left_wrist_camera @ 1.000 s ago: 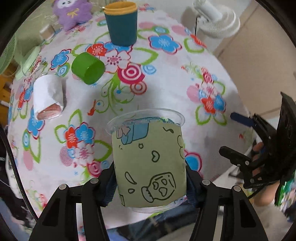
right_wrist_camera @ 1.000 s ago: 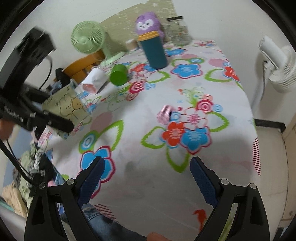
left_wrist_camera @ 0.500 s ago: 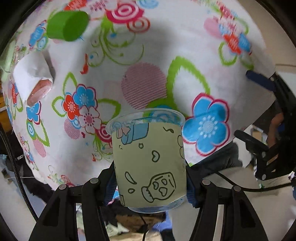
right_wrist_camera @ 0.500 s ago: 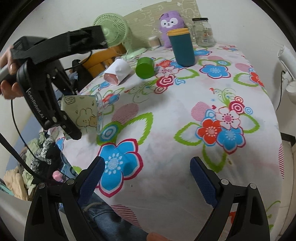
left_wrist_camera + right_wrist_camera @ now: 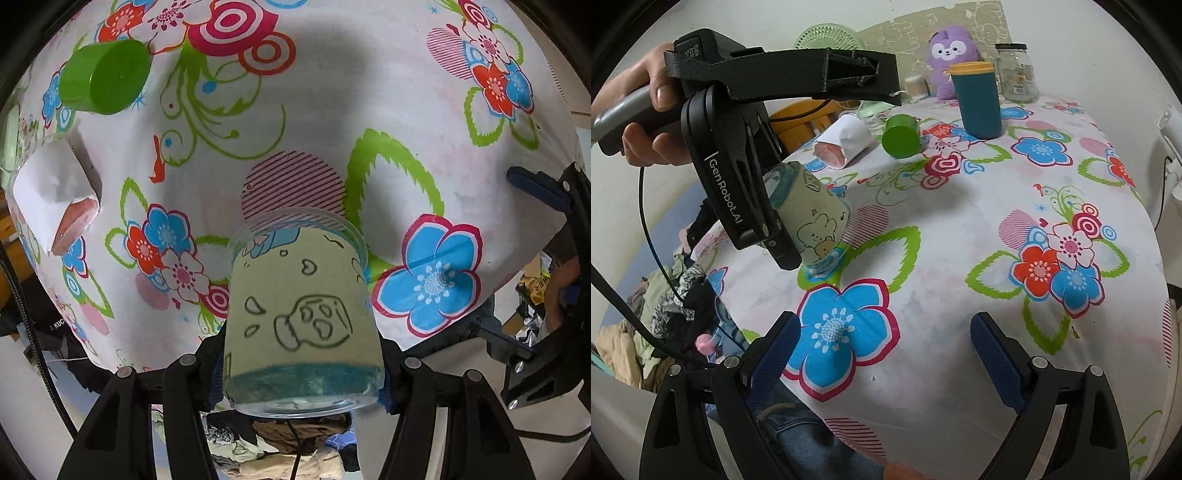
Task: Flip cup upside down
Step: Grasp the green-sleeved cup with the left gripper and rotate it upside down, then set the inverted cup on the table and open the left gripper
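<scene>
My left gripper [image 5: 301,373] is shut on a clear plastic cup with a pale green cartoon sleeve [image 5: 301,310]. The cup is tilted mouth-down over the flowered tablecloth [image 5: 369,110]. In the right wrist view the cup [image 5: 812,225] hangs at the left with its rim low, just above or touching the cloth near the table's left edge, held by the left gripper [image 5: 779,243]. My right gripper [image 5: 886,347] is open and empty over the table's near edge; its blue pad also shows at the right of the left wrist view [image 5: 535,184].
A green cup [image 5: 900,136] and a paper-wrapped cup [image 5: 842,144] lie on their sides at the back left. A teal tumbler with an orange lid [image 5: 975,99], a glass jar [image 5: 1015,72] and a purple plush toy [image 5: 949,61] stand at the far edge.
The left gripper has tipped the cup further over, from sideways to mouth-down, and brought it lower toward the cloth. The right gripper stays open in about the same place.
</scene>
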{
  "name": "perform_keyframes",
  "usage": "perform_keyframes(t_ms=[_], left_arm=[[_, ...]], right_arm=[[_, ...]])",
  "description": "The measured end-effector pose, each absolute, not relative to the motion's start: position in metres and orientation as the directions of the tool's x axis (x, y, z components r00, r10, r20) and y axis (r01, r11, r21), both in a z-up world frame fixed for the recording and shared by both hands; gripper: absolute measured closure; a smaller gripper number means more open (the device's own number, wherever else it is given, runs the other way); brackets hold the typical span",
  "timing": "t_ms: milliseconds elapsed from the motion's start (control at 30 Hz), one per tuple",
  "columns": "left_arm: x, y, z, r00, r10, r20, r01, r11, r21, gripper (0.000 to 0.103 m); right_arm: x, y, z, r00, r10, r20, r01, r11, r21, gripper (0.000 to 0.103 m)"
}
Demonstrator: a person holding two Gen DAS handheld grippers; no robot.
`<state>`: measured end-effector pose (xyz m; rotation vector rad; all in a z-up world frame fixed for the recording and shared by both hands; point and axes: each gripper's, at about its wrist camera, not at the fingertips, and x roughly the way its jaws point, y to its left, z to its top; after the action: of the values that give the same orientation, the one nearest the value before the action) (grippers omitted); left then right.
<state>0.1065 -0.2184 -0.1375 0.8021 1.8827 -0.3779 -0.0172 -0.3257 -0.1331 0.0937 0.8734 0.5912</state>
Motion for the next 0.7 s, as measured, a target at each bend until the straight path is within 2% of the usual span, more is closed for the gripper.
perform_keyframes(t_ms=[133,267,433,700], left_arm=[[0.106,-0.218,-0.138,-0.254,0.373,-0.892,0.685,0.721,0.106,0.038],[0.111,-0.214,-0.137,-0.217,0.371,-0.903,0.688,0.714,0.128,0.02],[0.118,-0.211,-0.128,-0.198,0.339,-0.92,0.675,0.727,0.123,0.013],[0.122,-0.207,-0.112,-0.174,0.31,-0.935,0.665,0.737,0.121,0.01]], right_arm=[[-0.015,-0.324,-0.133,0.494,0.524,-0.694,-0.451,0.837,0.311,0.008],[-0.014,-0.323,-0.133,0.493,0.522,-0.696,-0.453,0.837,0.307,0.008],[-0.012,-0.322,-0.131,0.495,0.517,-0.698,-0.452,0.84,0.301,0.009],[-0.011,-0.319,-0.124,0.501,0.518,-0.693,-0.456,0.839,0.297,0.008]])
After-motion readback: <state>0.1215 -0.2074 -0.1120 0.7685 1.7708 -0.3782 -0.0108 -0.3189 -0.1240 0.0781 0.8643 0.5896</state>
